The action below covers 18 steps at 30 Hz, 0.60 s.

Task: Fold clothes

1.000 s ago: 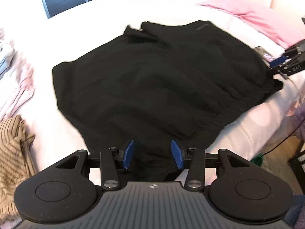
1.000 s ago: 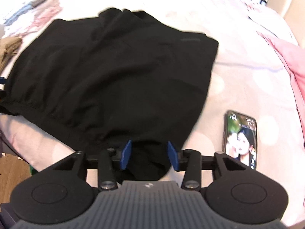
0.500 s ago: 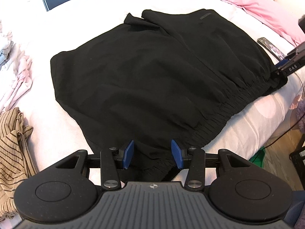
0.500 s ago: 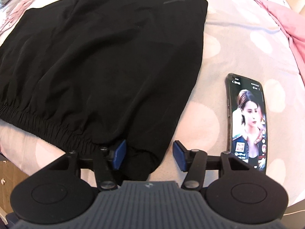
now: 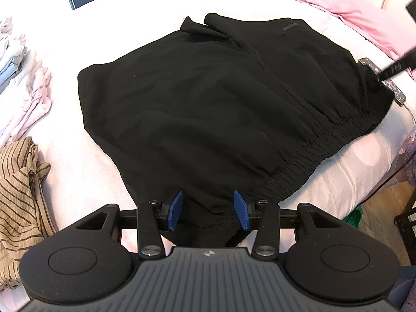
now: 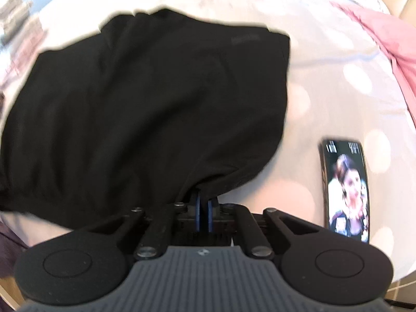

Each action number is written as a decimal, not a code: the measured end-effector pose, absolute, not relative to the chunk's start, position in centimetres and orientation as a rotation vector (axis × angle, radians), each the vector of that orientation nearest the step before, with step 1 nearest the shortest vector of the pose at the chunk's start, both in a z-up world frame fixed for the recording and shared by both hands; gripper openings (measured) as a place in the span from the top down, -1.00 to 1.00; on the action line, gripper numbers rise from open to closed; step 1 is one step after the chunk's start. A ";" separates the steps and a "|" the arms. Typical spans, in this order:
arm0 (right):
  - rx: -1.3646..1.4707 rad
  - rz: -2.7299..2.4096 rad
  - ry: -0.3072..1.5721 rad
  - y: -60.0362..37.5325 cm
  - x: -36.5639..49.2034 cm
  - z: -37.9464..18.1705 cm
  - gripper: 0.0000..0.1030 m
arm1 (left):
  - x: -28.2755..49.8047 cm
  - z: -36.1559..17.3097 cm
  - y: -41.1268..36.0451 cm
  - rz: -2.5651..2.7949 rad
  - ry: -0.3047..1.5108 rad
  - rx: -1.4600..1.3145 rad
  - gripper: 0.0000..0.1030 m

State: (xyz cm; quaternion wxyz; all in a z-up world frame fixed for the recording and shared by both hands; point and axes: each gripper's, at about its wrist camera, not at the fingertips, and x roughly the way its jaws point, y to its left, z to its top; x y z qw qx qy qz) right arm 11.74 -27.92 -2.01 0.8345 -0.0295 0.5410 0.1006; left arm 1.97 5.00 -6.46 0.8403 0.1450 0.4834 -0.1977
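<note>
**Right clamped on jacket hem corner, left straddling the other corner**

Black jacket (image 5: pixel 221 98) lies flat on the bed (image 5: pixel 130 7), long axis running collar-far to elastic hem-near; the hem sits along the bed's near edge. Right gripper (image 6: pixel 204 214): fingers together, pinching a hem corner. Left gripper (image 5: pixel 208 210): fingers apart, cloth between them, grip unclear. Phone (image 6: pixel 345 189) lies just beside the jacket's right side. Striped garment (image 5: pixel 20 195) and pale clothes pile (image 5: pixel 23 78) lie off its left side. Bare bed beyond the collar. Right view is blurred.
</note>
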 end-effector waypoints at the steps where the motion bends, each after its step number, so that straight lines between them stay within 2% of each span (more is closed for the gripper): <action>1: -0.056 0.228 1.131 -27.3 11.9 -1.4 0.87 | 2.0 -6.5 5.0 -0.418 1.023 0.307 0.19; 18: -0.074 0.625 1.052 -12.7 11.4 2.7 0.90 | 1.9 -6.1 7.6 -0.364 1.015 0.269 0.19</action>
